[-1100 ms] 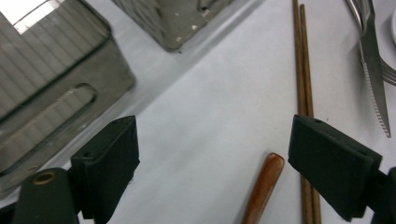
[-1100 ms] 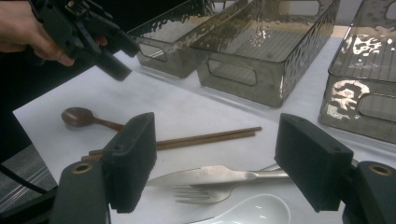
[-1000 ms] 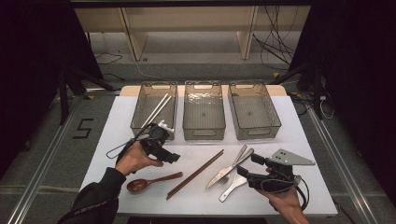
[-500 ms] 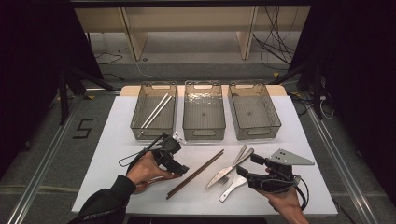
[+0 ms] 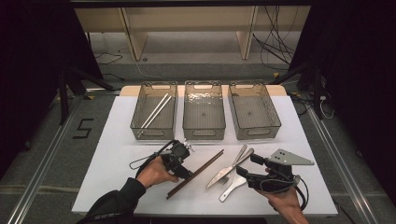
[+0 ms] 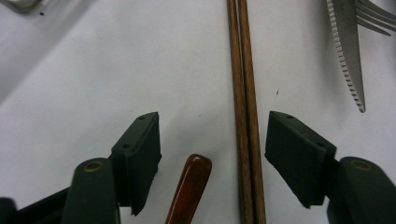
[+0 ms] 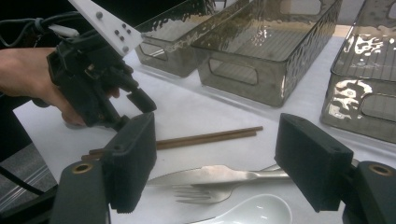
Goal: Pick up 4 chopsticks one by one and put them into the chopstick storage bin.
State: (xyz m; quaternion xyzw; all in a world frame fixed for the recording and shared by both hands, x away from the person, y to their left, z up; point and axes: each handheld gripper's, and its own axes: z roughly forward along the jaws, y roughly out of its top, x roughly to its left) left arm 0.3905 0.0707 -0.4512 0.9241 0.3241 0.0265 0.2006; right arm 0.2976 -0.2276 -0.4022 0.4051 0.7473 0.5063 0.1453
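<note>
The left gripper (image 6: 212, 149), jaws closing but not yet touching, is straddling the chopsticks (image 5: 195, 174), lying diagonally near the table's (image 5: 112, 154) front edge; a spoon handle (image 6: 189, 189) is crowding in beside them, knife (image 5: 227, 169) further right

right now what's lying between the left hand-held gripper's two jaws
In the left gripper view, the wooden chopsticks and the tip of a brown spoon handle lie on the white table between the left hand-held gripper's jaws, which have just been closing and touch neither.

Left gripper (image 5: 183, 169) lowered, closing (right gripper (image 5: 244, 172) wide)
</note>
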